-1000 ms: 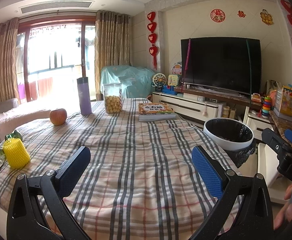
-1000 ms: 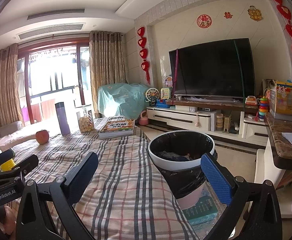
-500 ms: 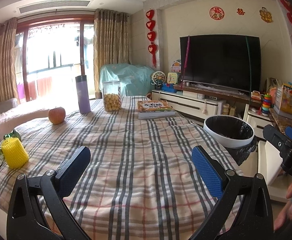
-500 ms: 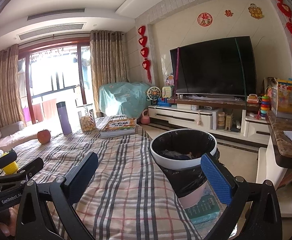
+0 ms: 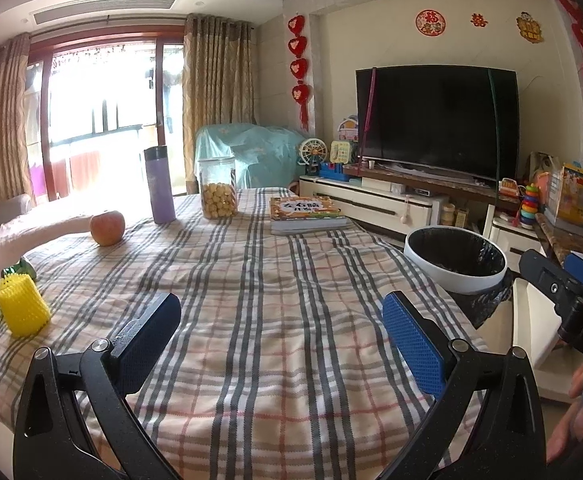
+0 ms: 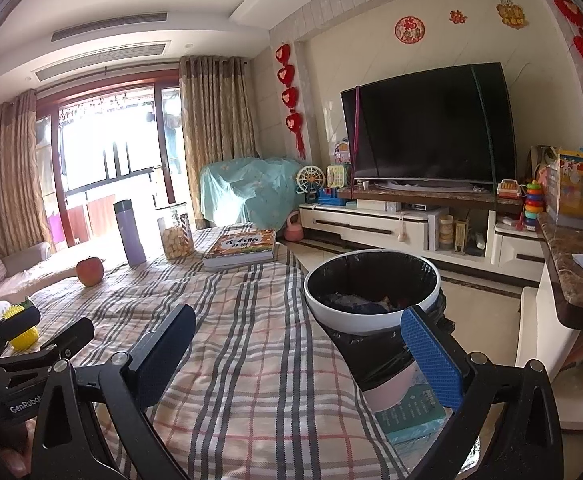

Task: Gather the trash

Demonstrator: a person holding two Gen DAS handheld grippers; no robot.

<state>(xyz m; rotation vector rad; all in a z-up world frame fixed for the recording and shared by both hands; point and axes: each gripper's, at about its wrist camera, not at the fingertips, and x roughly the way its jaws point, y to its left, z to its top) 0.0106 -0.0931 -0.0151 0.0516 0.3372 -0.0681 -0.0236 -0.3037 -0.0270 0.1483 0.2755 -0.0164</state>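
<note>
Where the left wrist view looks along the plaid tablecloth (image 5: pixel 275 320), the trash bin (image 5: pixel 455 268) stands off the table's right edge, white rim, black liner, contents not visible from here; a clear jar (image 5: pixel 217 188) at the far end holds yellow round snacks in its lower half; a purple bottle (image 5: pixel 159 184) stands upright beside it; an apple (image 5: pixel 107 227) and a book (image 5: pixel 305 214) lie nearby; a yellow foam net (image 5: pixel 21 308) and a green wrapper (image 5: pixel 17 270) lie at the left edge, well apart from the bin; left gripper (image 5: pixel 281 344) level above the cloth, jaws wide apart, nothing between them; the other tool at far right shows the letters "DAS".

Right wrist view: the bin (image 6: pixel 371 312) sits just beside the table edge; crumpled dark and pale scraps lie in its bottom; right gripper (image 6: pixel 297 356) hovers over the table edge, jaws wide apart and empty, blue pad (image 6: pixel 431 360) overlapping the bin's near rim; the left tool at lower left reads "GenRobot"; jar (image 6: pixel 175 236), bottle (image 6: pixel 130 232), apple (image 6: pixel 89 271), book (image 6: pixel 243 246) at the far end; foam net (image 6: pixel 23 334) partly hidden.
</note>
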